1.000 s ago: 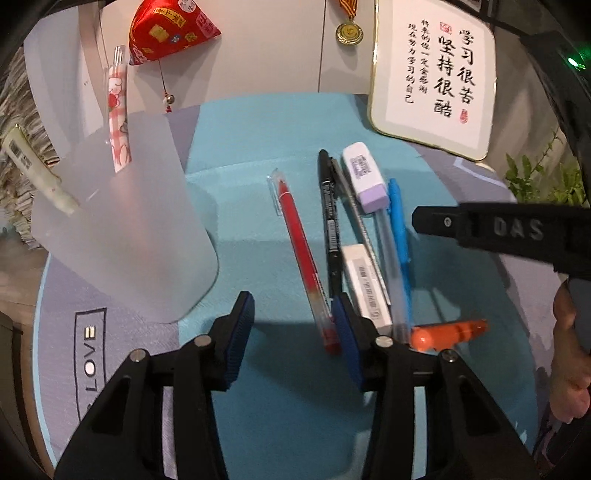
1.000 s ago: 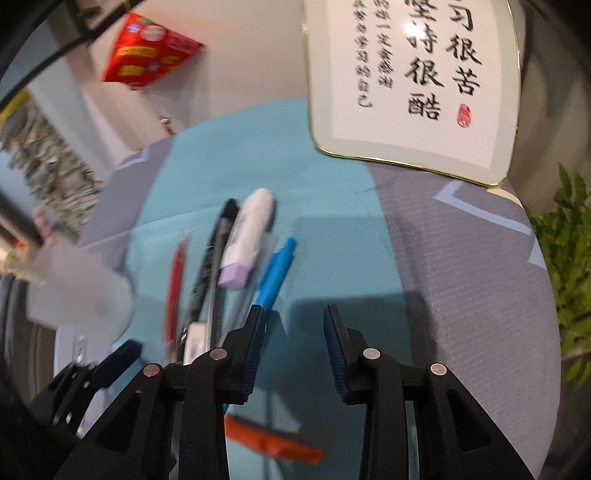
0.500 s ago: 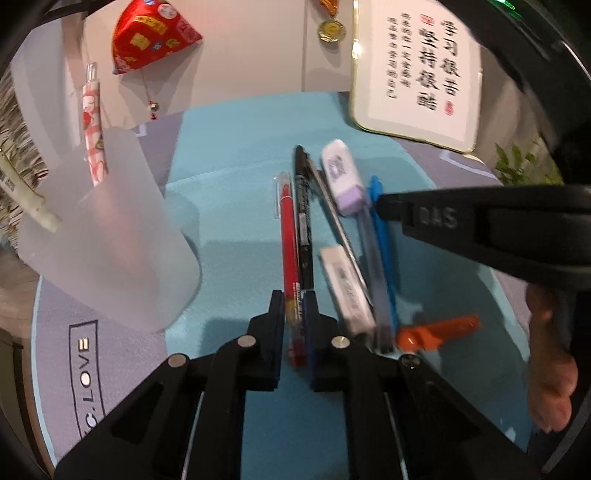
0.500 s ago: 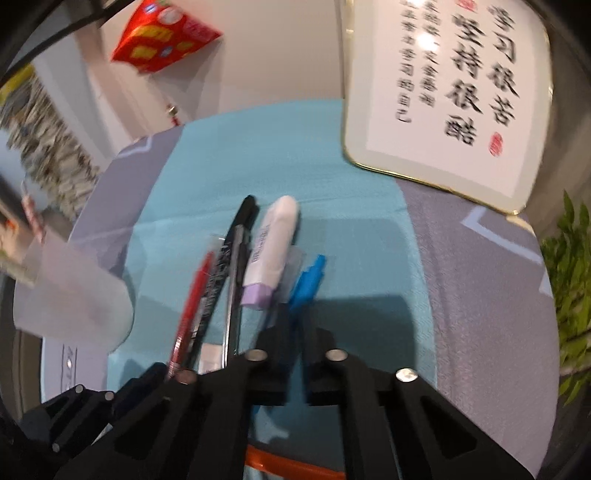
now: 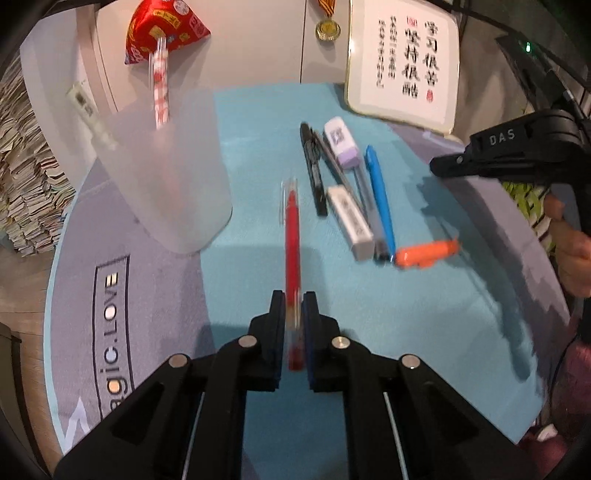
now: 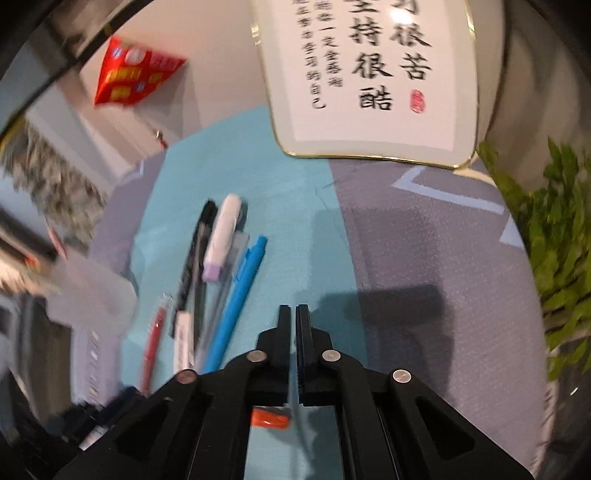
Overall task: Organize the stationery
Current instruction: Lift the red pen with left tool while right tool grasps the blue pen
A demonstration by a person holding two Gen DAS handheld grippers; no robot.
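Note:
My left gripper [image 5: 293, 299] is shut on a red pen [image 5: 291, 236] and holds it above the teal mat, apart from the other stationery. A frosted plastic pen cup [image 5: 166, 173] stands at the left with a patterned pen [image 5: 160, 92] in it. On the mat lie a black marker [image 5: 314, 173], a purple-ended eraser [image 5: 341, 142], a white eraser [image 5: 349, 221], a clear pen [image 5: 369, 206], a blue pen [image 5: 380, 199] and an orange item [image 5: 424, 253]. My right gripper [image 6: 294, 314] is shut and empty, to the right of the blue pen [image 6: 236, 299].
A framed calligraphy plaque [image 5: 404, 62] leans on the wall at the back right. A green plant [image 6: 557, 258] stands at the right edge. A red pouch [image 5: 162, 29] and a medal [image 5: 327, 27] hang on the wall. Stacked papers [image 5: 26, 184] are at the left.
My left gripper closed on the red pen and lifted it away from the row. My right gripper closed on nothing and rose away from the blue pen.

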